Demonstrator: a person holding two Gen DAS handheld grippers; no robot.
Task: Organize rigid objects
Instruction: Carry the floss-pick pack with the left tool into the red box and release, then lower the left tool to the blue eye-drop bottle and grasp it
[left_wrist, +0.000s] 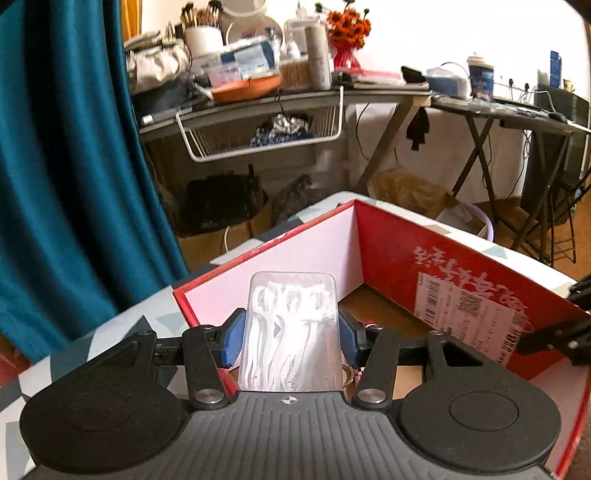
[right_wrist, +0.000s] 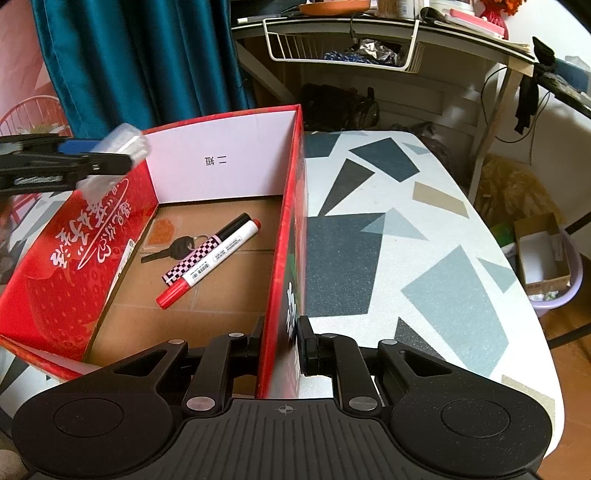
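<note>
My left gripper (left_wrist: 291, 336) is shut on a clear plastic case of white floss picks (left_wrist: 291, 328) and holds it above the near wall of the open red cardboard box (left_wrist: 399, 243). The case and left gripper also show at the left of the right wrist view (right_wrist: 114, 158), over the box's left wall. My right gripper (right_wrist: 282, 343) is shut on the box's right wall (right_wrist: 291, 236). Inside the box lie a red and white marker (right_wrist: 210, 262), a checkered marker (right_wrist: 207, 247), a black key (right_wrist: 173, 249) and a small orange packet (right_wrist: 162, 230).
The box stands on a white table with grey geometric patches (right_wrist: 406, 258). A teal curtain (left_wrist: 66, 166) hangs to the left. Behind is a cluttered desk with a wire basket (left_wrist: 258, 129). A purple tub with a carton (right_wrist: 546, 258) sits on the floor right.
</note>
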